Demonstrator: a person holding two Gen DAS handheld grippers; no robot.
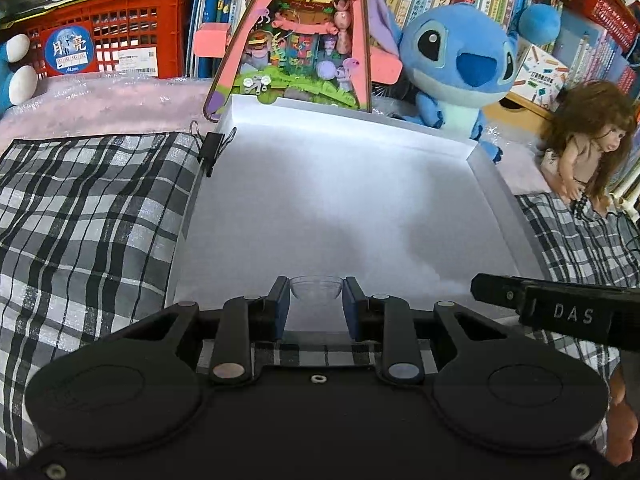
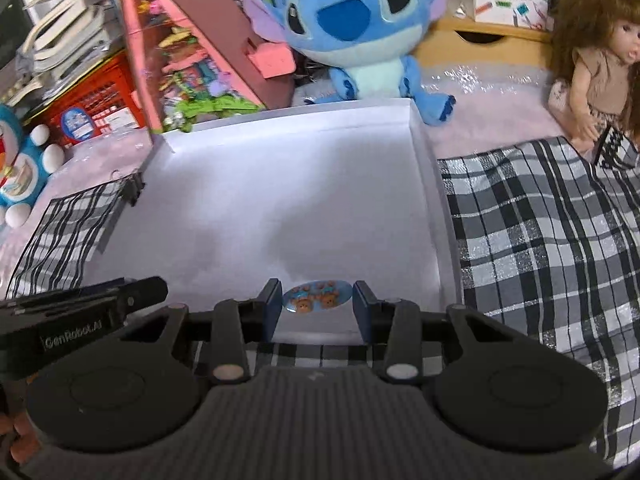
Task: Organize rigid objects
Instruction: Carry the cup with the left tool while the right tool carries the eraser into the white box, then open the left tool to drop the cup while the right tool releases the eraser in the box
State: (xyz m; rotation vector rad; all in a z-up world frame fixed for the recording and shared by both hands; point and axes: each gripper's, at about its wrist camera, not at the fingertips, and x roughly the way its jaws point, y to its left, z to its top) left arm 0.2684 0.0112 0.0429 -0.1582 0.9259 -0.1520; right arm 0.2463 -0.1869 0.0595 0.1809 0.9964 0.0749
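A white shallow tray [image 1: 492, 184] lies on a checked cloth; it also shows in the right wrist view [image 2: 432, 184]. My left gripper [image 1: 316, 300] is shut on a clear plastic bowl-shaped piece [image 1: 316, 287], held over the tray's near edge. My right gripper [image 2: 317, 300] holds a blue oval lid with bear pictures [image 2: 317, 297] between its pads, also over the tray's near edge. The right gripper's side [image 1: 560, 312] shows at the right of the left wrist view, and the left gripper's side [image 2: 80, 316] at the left of the right wrist view.
A black binder clip [image 1: 212, 152] grips the tray's left wall. Behind the tray stand a pink toy house [image 1: 304, 40], a blue plush [image 1: 460, 56] and a doll [image 1: 584, 148]. A red crate [image 1: 120, 36] and books fill the back. Checked cloth [image 1: 80, 220] flanks the tray.
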